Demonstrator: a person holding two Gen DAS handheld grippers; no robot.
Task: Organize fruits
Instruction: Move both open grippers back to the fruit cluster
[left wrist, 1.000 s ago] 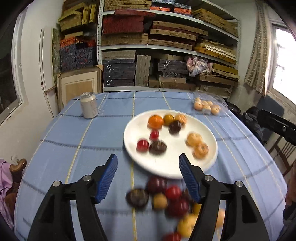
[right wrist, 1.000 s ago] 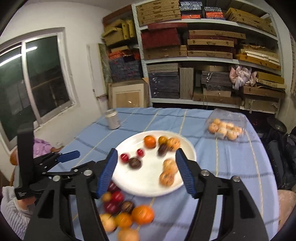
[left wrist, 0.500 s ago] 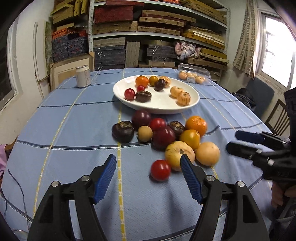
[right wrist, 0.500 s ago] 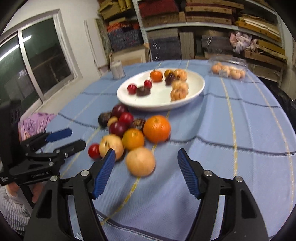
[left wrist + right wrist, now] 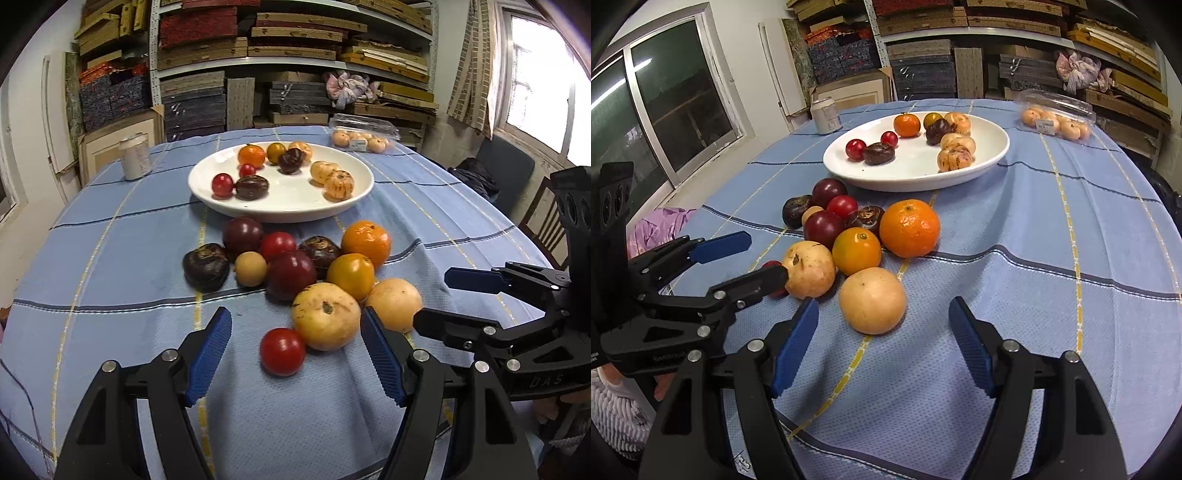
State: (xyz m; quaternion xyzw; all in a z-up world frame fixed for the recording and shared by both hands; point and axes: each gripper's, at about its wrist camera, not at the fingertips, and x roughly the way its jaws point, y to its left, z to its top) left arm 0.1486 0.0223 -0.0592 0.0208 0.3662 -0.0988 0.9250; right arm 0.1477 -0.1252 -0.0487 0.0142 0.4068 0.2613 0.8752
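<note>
The left gripper (image 5: 295, 354) is held low over the blue checked tablecloth (image 5: 110, 266) with its jaws spread wide. Nothing is pinched between them. A small red tomato (image 5: 282, 351) is seen in the gap, and a pale yellow fruit (image 5: 325, 316) lies just at 1 o'clock from it, close to the right blue pad (image 5: 382, 360) but whether it is touched cannot be told.

The right gripper (image 5: 882, 345) is also widely spread and nothing is held. A round pale fruit (image 5: 872, 300) is placed just ahead of the gap, toward the left pad (image 5: 794, 345), apart from it.

The loose fruits are gathered in one heap on the cloth, at 6 o'clock from the white plate (image 5: 288, 206). In the heap a large orange mandarin (image 5: 909, 228), a yellow-orange tomato (image 5: 856, 250), two dark red plums (image 5: 291, 275), one more red tomato (image 5: 277, 245) and dark brown fruits (image 5: 206, 266) are touching each other. On the plate, other small fruits are already laid in groups.

A can (image 5: 134, 156) is standing at 10 o'clock from the plate, and a clear plastic box (image 5: 1057, 115) with pale fruits at 2 o'clock. Shelves (image 5: 295, 55) with stacked boxes are seen behind the table.
</note>
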